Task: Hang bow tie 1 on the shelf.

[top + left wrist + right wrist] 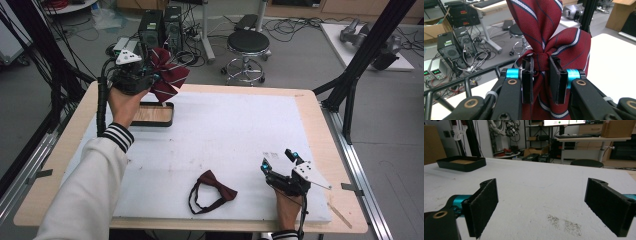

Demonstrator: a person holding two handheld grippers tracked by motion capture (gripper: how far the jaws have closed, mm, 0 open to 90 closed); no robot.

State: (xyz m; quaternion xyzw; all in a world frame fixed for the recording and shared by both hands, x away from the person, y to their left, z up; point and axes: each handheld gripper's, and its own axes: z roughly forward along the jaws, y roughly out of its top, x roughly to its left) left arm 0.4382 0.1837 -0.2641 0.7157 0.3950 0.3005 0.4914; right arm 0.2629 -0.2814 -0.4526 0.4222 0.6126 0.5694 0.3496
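Bow tie (544, 27) lifted at the bench's far left, above the tray (152, 114).
Soft, light, floppy cloth; left tongs (541, 75) clamp its firm centre knot, the best hold. Right tongs (549, 205) rest apart, empty.

High view overhead, facing forward; gripper views close, probably sharing tray (153, 114).

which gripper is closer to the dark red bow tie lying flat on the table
Right. The right gripper rests open on the table just right of the flat bow tie; the left gripper is raised at the far left corner, holding a striped bow tie.
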